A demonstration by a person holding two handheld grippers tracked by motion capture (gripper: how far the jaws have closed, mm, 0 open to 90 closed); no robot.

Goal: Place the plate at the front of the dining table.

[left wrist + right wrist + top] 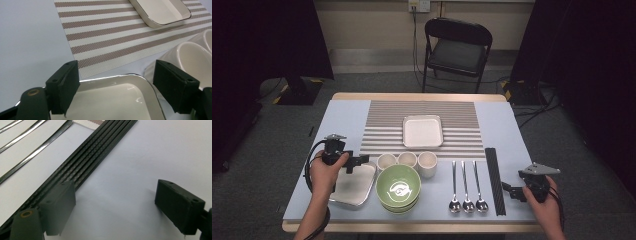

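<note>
Little is done yet — the left gripper (362,160), jaws apart, hovers over the shiny rectangular metal tray (353,189) at seven o'clock, untouched. The right gripper (508,189), also agape, waits by the black chopsticks (494,180) at four o'clock. Pale blue tabletop (342,117); a black folding chair (457,47) beyond.

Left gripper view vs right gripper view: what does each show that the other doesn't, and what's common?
Left gripper view alone: the steel-rimmed tray under the left gripper, two cream cups, and a second tray lying on the striped placemat. Right gripper view alone: the black chopsticks beside the right gripper, and spoon handles. Shared: open black jaws and the pale blue tabletop.
</note>
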